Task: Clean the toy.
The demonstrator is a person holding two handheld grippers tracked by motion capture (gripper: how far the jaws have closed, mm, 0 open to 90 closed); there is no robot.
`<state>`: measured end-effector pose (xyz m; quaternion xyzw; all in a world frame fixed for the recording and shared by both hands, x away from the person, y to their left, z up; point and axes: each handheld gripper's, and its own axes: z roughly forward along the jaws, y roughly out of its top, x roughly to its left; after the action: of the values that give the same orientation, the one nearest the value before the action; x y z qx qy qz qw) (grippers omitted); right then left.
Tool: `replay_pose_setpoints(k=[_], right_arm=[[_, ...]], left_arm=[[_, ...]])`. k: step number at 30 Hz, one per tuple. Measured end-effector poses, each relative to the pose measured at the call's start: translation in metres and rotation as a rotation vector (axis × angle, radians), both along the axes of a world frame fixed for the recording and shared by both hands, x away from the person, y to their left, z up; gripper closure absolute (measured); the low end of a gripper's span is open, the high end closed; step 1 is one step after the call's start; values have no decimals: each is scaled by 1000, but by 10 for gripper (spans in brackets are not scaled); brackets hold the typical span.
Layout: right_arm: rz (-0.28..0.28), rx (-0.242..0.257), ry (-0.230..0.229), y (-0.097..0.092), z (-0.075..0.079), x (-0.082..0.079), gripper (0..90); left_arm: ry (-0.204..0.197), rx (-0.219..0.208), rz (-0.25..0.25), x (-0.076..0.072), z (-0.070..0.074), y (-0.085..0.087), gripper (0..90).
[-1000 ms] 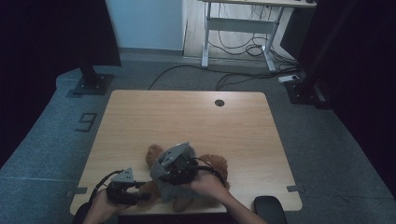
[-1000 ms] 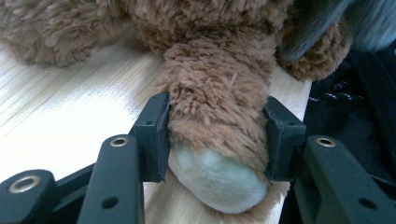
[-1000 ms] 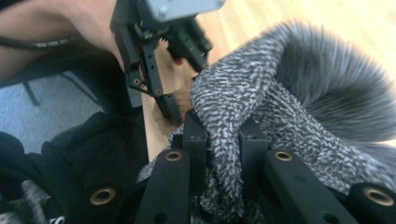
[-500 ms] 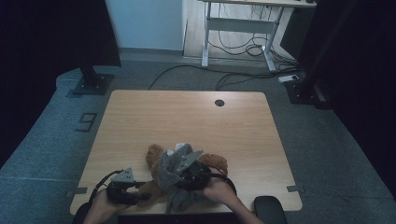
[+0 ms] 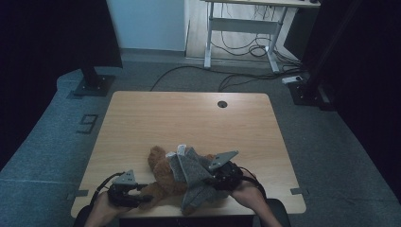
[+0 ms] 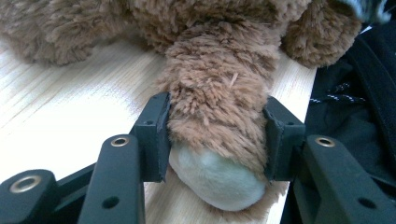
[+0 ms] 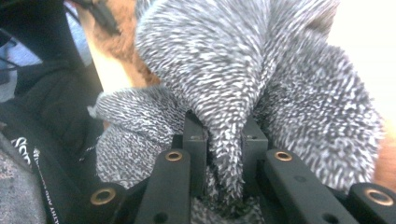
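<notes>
On a wooden desk in a dim room, a brown teddy bear lies at the near edge, its leg clamped between the left gripper's part-open jaws, while the right gripper's jaws pinch nearly closed on a fold of grey knitted cloth draped over the bear
</notes>
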<state>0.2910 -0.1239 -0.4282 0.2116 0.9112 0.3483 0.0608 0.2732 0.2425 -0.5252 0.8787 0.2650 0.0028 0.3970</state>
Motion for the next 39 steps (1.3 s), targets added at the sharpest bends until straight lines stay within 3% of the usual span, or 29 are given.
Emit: replay_pose_setpoints(k=[4, 8, 13, 17, 19, 21, 29, 35, 39], right_arm=[[48, 53, -19, 13, 15, -6, 775], [158, 79, -11, 52, 16, -12, 771], [257, 43, 24, 106, -8, -19, 768], [273, -34, 38, 124, -38, -20, 769], [248, -69, 26, 121, -48, -19, 771], [232, -73, 43, 113, -53, -17, 776], [170, -88, 59, 77, -58, -16, 778], [125, -60, 67, 50, -47, -18, 778], [89, -50, 14, 41, -27, -19, 777]], left_arm=[[1, -1, 0, 0, 0, -1, 499], [2, -2, 0, 0, 0, 0, 499], [1, -2, -1, 0, 0, 0, 499], [1, 0, -2, 0, 0, 0, 502], [2, -1, -2, 0, 0, 0, 504], [2, 0, -3, 0, 0, 0, 506], [3, 0, -2, 0, -1, 0, 514], [4, -1, -2, 0, -1, 0, 513], [5, -6, 1, 1, 0, 0, 504]])
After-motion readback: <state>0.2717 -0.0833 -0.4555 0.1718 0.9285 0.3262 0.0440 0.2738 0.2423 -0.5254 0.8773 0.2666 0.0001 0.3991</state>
